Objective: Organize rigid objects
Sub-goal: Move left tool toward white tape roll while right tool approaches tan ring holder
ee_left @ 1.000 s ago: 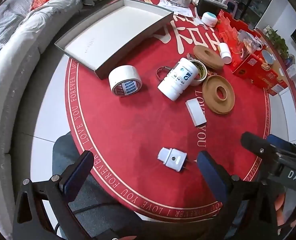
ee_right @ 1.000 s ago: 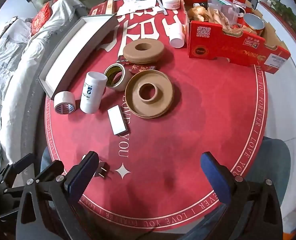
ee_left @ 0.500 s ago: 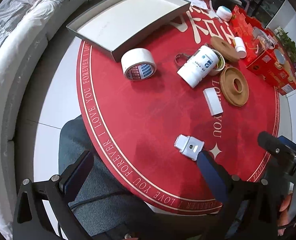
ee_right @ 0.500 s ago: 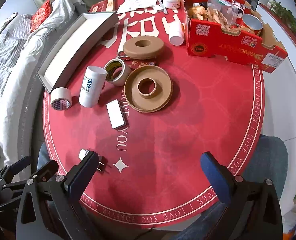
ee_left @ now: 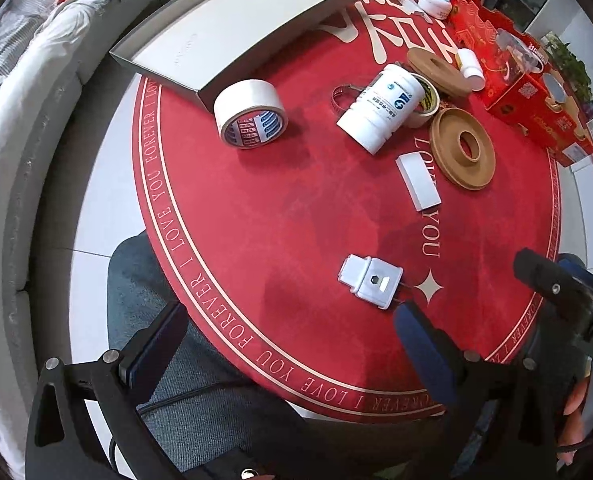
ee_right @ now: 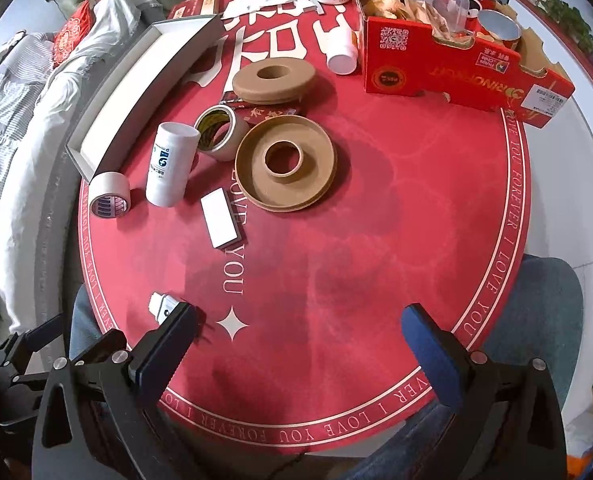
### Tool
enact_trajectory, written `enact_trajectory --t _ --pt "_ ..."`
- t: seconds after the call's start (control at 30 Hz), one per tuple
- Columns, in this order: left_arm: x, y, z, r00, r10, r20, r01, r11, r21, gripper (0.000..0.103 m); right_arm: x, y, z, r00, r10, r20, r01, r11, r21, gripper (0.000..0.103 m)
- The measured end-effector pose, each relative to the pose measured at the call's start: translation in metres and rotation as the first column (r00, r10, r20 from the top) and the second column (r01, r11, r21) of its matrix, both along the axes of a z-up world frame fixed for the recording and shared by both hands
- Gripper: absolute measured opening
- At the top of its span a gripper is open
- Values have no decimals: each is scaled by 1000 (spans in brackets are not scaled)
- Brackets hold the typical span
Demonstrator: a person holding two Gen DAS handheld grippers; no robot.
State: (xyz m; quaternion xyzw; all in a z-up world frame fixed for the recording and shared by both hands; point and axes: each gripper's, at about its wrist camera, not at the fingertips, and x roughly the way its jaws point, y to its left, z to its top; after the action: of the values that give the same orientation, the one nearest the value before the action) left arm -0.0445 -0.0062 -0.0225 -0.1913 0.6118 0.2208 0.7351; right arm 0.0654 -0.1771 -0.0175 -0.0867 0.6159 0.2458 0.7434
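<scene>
Looking through the left wrist camera, I see my left tool [ee_left: 284, 338] spread wide and holding nothing, hovering over the near edge of the round red tabletop [ee_left: 288, 208]. A white plug adapter [ee_left: 371, 281] lies flat just ahead of the tool's right finger, its prongs pointing toward that finger. Farther out, a white tape roll [ee_left: 250, 114] lies just beside the corner of a shallow grey tray [ee_left: 232, 24] with a white floor. A white bottle [ee_left: 381, 107] lies on its side against a second, yellowish tape roll [ee_left: 426, 100]. A small white block [ee_left: 417, 179] sits just beside a brown ring dish [ee_left: 461, 148], and a brown disc [ee_left: 438, 66] rests farther back near a red carton [ee_left: 524, 92]. The other tool's dark body pokes in at the right edge.

Switching to the right wrist camera, my right tool [ee_right: 298, 344] is likewise wide apart and empty, hanging above the near rim of the tabletop [ee_right: 376, 240]. The plug adapter [ee_right: 161, 306] peeks out from behind the tool's left finger. Beyond it I pick out the white block [ee_right: 221, 221], the bottle [ee_right: 171, 163], the white tape roll [ee_right: 109, 196], the yellowish roll [ee_right: 220, 132], the ring dish [ee_right: 285, 162], the disc [ee_right: 274, 80], the tray [ee_right: 144, 84] and the carton [ee_right: 448, 76], which is filled with mixed items.
</scene>
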Motion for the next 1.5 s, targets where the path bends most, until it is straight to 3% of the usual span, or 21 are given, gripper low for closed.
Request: enact_trajectory --t 0.97,1.23,1.5 --pt "10 14 -1 1000 28 -1 -28 999 19 103 8 15 0 998 56 6 -56 998 -42 102" --pt "41 49 24 993 100 66 -104 993 59 103 40 51 28 983 158 90 -150 984 -92 102" --pt "67 84 20 980 189 68 -194 978 70 103 68 83 34 970 222 101 -208 969 -130 102"
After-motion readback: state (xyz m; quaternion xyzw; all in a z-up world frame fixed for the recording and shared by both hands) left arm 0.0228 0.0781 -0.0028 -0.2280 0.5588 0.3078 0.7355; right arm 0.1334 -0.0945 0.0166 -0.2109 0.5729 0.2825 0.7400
